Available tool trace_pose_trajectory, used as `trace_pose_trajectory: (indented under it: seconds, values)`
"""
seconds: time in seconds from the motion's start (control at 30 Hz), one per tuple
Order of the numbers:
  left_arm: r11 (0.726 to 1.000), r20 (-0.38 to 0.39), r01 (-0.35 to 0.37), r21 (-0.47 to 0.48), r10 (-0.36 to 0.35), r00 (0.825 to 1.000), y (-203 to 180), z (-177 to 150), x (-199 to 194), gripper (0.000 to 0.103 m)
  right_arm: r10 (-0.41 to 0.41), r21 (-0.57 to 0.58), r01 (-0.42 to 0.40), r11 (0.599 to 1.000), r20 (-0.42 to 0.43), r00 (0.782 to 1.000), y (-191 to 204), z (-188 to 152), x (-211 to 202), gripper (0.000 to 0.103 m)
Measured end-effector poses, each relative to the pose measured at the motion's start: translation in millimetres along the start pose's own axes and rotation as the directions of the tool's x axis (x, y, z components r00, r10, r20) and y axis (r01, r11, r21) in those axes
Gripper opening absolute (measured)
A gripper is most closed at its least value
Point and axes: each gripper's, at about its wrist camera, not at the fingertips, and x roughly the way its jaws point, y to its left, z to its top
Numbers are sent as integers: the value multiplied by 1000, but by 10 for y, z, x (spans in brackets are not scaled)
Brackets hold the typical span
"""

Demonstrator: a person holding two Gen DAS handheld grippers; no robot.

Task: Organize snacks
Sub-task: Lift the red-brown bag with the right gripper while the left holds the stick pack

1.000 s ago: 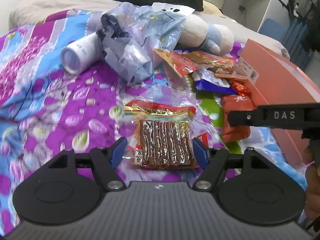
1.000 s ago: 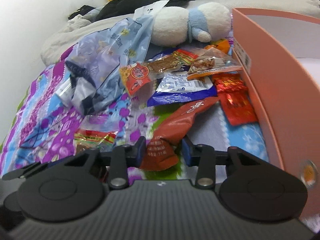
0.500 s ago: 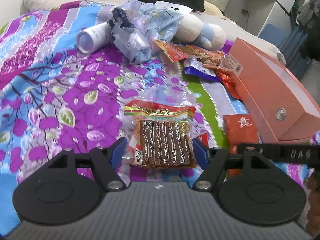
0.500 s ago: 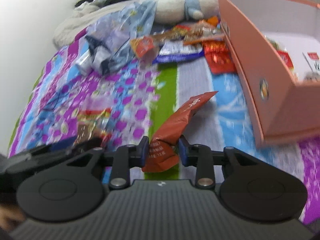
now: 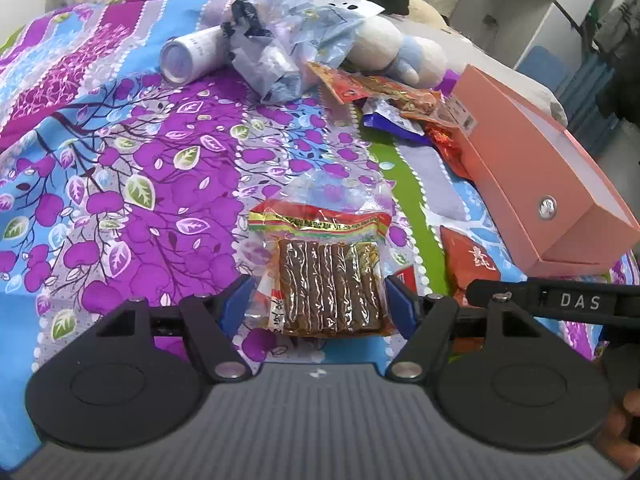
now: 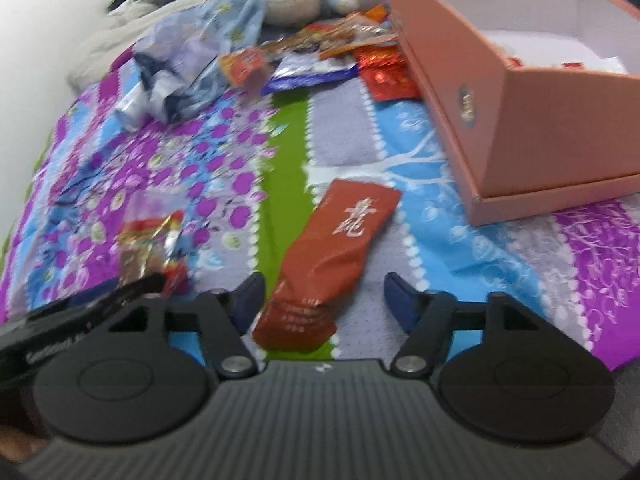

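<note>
My left gripper [image 5: 318, 304] is shut on a clear packet of brown snack sticks [image 5: 326, 276], its blue fingers against both sides. My right gripper [image 6: 324, 296] is open, and the orange-red snack pouch [image 6: 334, 248] lies flat on the bedspread between its fingers. That pouch also shows in the left wrist view [image 5: 470, 258]. The open pink box [image 6: 508, 92] stands to the right, with a few snacks inside; it also shows in the left wrist view [image 5: 536, 184]. A heap of loose snack packets [image 5: 396, 100] lies by the box's far end.
A crumpled plastic bag [image 5: 280, 52], a white tube [image 5: 192, 56] and a plush toy [image 5: 396, 52] lie at the far side of the flowered bedspread [image 5: 132, 160]. White furniture [image 5: 516, 4] stands beyond the bed.
My right gripper carried the orange-red pouch toward me alongside the pink box, then opened, and the pouch now lies flat. My left gripper kept its hold on the stick packet and drew back with it.
</note>
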Motion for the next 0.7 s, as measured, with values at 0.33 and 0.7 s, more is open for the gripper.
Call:
trace_pose_trajectory:
  seconds: [0.33,0.7]
  values:
    - [1000,6,4,-20,-4,1000,-8,56,-7,75,-58,-81,60,995,29,998,202,23,131,68]
    - [1000,8,-7,-26,7,1000,-57,114,-90,75,-90,-156,95,983,36,995,271,27,164,54]
